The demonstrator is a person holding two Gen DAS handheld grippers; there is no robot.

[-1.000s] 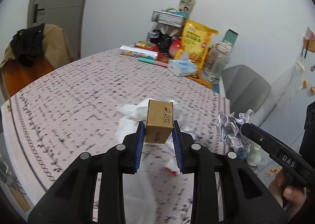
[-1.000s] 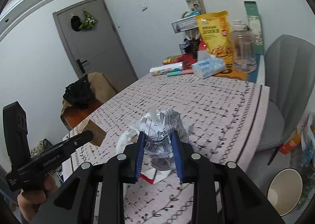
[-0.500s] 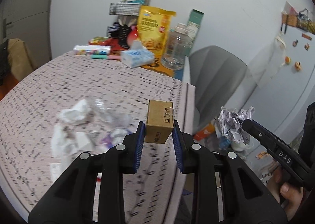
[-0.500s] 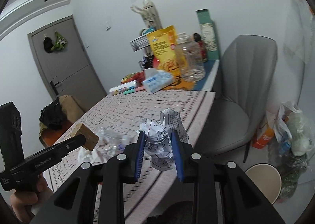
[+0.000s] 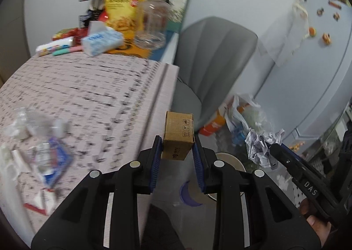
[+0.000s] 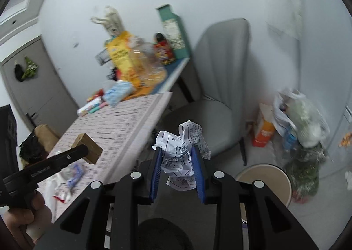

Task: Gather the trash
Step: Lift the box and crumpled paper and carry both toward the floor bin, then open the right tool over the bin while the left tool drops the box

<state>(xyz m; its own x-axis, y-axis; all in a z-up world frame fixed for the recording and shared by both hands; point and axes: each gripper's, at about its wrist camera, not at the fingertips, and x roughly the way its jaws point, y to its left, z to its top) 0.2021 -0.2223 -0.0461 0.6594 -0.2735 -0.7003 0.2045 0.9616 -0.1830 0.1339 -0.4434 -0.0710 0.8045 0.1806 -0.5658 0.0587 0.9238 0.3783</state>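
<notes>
Left gripper pinching cardboard box; right gripper pinching crumpled paper. Risk: early release, missing bin.

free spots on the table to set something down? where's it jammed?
Bare tablecloth runs between the tissue pack at the back and the wrapper litter at the near left, out to the chair-side edge. Crowded: the back row around the yellow snack bag, and that litter corner.
</notes>
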